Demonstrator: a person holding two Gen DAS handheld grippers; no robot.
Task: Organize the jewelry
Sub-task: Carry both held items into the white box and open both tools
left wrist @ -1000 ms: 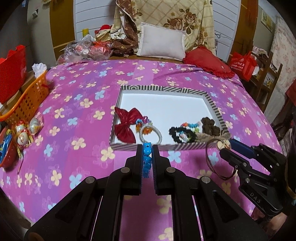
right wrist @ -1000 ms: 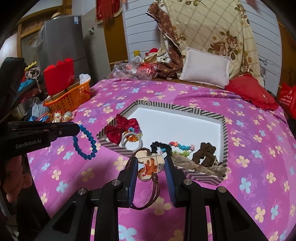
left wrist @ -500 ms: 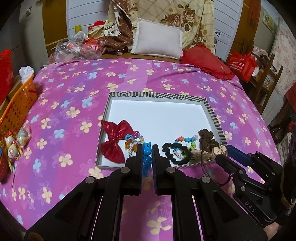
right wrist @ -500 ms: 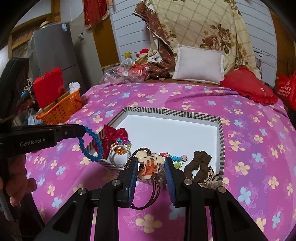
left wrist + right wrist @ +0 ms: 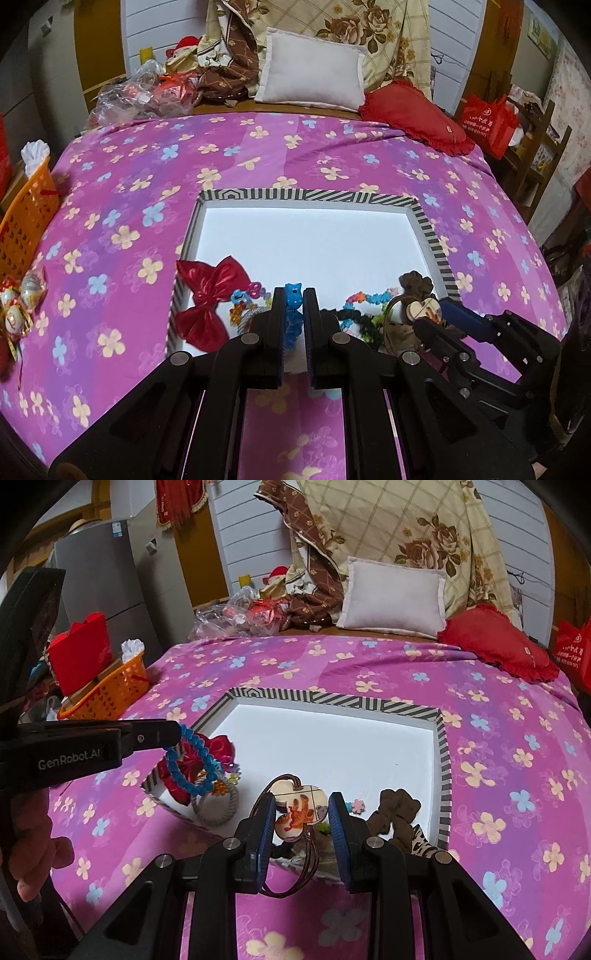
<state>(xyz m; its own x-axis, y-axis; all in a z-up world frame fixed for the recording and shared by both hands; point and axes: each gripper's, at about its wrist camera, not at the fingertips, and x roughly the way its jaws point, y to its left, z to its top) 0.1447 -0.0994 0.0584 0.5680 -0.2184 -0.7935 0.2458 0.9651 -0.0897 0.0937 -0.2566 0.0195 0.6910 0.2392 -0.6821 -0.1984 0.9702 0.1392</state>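
Bedroom, bed covered in a pink flowered sheet; on it sits the striped-rim tray with a white floor, my landmark. Inside the tray, along its near edge: red bow, a rope ring with coloured charms, brown scrunchie. The far half of the tray is bare. My left gripper is clenched on a blue bead bracelet, which hangs as a loop over the tray's near-left corner, above the bow. My right gripper is clamped on a flat clover-shaped pendant, cream with an orange print, its brown cord drooping below the jaws and across the tray's near rim. Risks, as I judge them: the cord could catch on the rim or tangle with the scrunchie if I let go here; the bracelet could land on the bow or drop outside the corner; the two grippers sit close at the near edge and could clash.
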